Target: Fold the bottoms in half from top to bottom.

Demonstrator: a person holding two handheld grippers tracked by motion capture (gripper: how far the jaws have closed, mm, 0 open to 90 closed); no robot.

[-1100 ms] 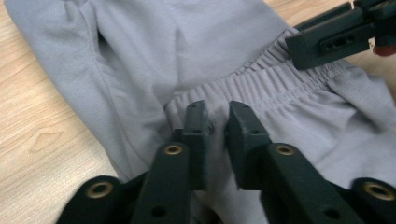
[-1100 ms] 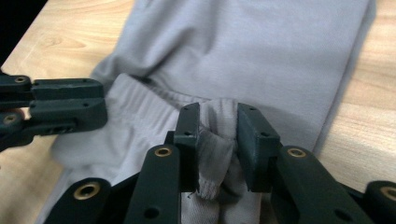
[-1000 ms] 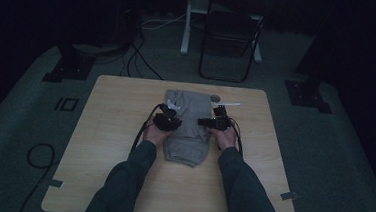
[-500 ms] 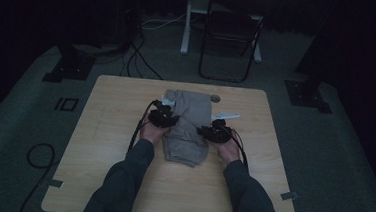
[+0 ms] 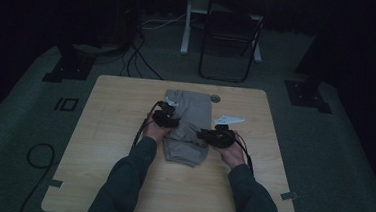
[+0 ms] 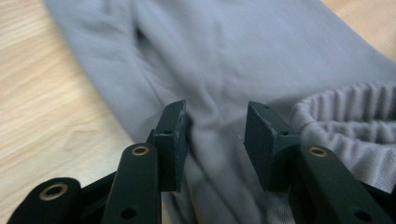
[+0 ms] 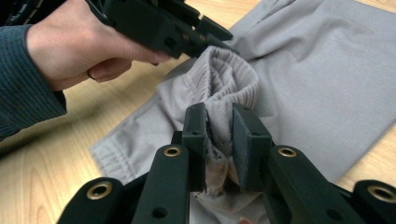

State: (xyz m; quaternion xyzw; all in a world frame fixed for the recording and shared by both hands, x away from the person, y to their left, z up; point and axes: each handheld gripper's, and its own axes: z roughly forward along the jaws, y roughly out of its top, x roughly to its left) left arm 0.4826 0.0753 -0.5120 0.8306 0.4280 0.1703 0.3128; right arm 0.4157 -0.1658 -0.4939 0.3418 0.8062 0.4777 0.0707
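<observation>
Folded garment [image 5: 187, 126] mid-table [image 5: 114, 131], chair [image 5: 231, 34] behind it — small flat item [image 5: 227, 120], perhaps paper, just right

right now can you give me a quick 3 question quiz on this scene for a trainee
1. True or false: the right gripper is pinching the ribbed waistband of the grey garment.
2. What lies between the left gripper's jaws? A) bare table B) grey fabric C) a cable
3. What is the table top made of?

Key
1. True.
2. B; the jaws have just been opening and stand apart over the cloth.
3. Light wood.
</observation>
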